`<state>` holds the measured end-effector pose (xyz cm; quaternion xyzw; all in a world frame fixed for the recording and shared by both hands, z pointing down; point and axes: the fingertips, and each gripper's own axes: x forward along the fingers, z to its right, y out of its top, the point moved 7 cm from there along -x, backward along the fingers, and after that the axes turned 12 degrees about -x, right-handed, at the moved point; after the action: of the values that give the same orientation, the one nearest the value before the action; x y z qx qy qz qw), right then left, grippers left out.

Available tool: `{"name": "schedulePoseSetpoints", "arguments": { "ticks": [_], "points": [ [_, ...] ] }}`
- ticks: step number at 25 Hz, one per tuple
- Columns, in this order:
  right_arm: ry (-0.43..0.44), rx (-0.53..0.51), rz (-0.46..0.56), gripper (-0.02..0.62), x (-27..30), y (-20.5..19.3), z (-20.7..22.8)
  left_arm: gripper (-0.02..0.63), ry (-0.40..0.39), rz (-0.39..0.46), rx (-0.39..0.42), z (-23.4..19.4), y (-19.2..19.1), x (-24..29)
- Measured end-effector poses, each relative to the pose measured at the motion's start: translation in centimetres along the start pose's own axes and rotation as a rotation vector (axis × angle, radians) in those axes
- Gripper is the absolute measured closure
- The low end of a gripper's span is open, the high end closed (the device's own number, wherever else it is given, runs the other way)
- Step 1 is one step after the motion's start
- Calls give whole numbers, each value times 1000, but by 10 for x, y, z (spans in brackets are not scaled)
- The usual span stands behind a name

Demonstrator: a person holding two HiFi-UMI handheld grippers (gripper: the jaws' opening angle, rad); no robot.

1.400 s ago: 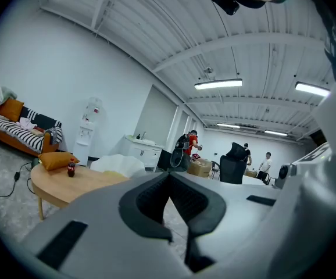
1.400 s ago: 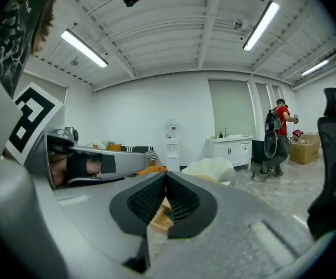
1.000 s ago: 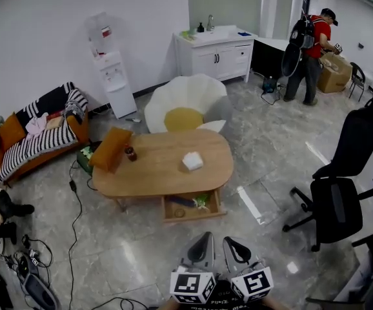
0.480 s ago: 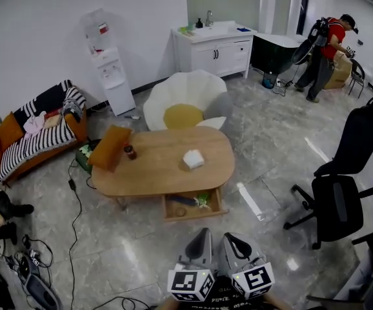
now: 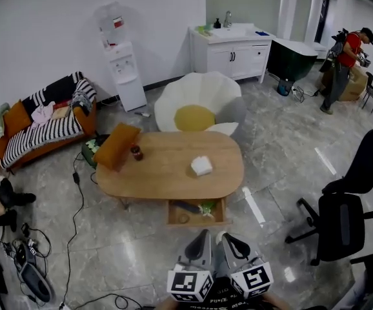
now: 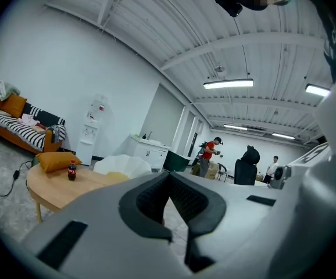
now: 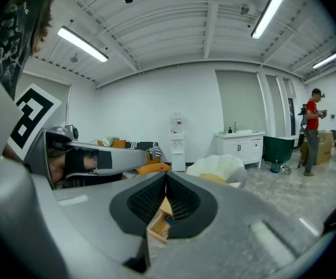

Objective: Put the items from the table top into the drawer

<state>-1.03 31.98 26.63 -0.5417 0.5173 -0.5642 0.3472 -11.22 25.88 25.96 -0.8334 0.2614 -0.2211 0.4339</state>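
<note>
Drawer (image 5: 197,223) open, items (image 5: 201,207) inside

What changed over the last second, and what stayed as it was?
The wearer edged slightly nearer the table, bringing the left gripper and right gripper along, jaws shut and empty; nothing was grasped or released. The person in red shifted beside the cardboard box. The cushion, bottle, white packet and the open drawer stayed put.
</note>
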Motion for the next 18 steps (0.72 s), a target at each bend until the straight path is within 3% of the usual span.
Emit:
{"name": "schedulePoseSetpoints", "arguments": {
  "ticks": [18],
  "points": [
    [137,-2,-25,598,96,9,82,597,95,-79,-87,-36,25,105]
  ]
}}
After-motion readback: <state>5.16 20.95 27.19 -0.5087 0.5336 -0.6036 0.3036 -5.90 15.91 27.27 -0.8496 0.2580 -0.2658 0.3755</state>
